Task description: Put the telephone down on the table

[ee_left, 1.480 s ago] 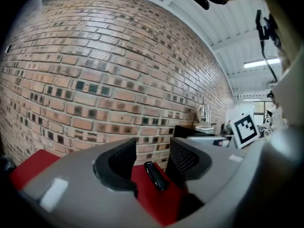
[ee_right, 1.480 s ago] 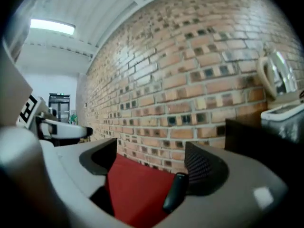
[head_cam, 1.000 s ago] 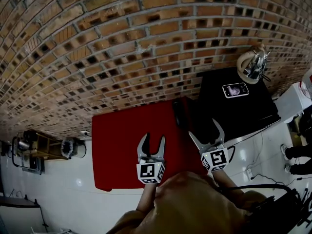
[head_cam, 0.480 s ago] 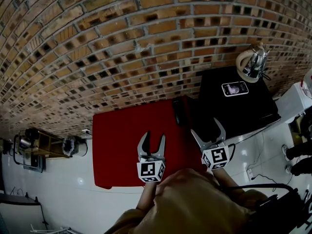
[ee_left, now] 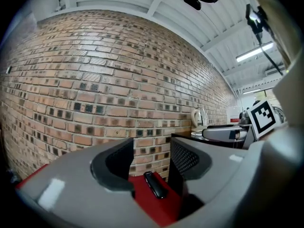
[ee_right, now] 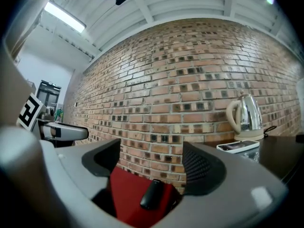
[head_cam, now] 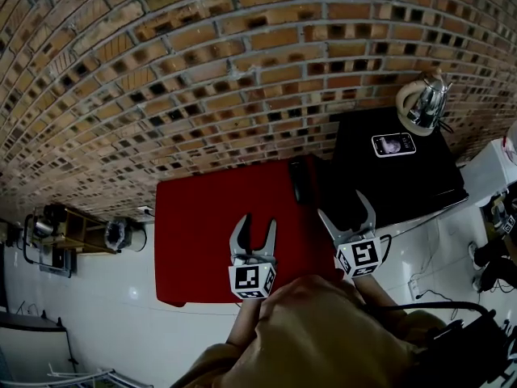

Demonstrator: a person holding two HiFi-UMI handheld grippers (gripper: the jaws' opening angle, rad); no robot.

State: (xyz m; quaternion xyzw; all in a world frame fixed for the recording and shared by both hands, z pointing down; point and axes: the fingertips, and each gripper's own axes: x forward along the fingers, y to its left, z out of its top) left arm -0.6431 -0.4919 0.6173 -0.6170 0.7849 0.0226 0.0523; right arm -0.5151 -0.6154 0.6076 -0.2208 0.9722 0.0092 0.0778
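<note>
The telephone (head_cam: 297,181), a slim black handset, lies flat on the red table (head_cam: 202,241) near its far right edge, by the brick wall. It shows between the jaws in the left gripper view (ee_left: 155,185) and in the right gripper view (ee_right: 152,194), well ahead of both. My left gripper (head_cam: 257,226) hovers over the table's near part, open and holding nothing. My right gripper (head_cam: 343,207) hangs at the table's right edge, also open; its jaws have just been closing a little, with nothing between them.
A black cabinet (head_cam: 420,188) stands right of the red table, carrying a smartphone (head_cam: 393,145) and a steel kettle (head_cam: 422,103). The brick wall (head_cam: 242,71) runs behind both. A low shelf with gear (head_cam: 65,241) sits on the white floor at the left.
Both grippers hold nearly the same place. The head view has shifted slightly. The telephone lies where it was.
</note>
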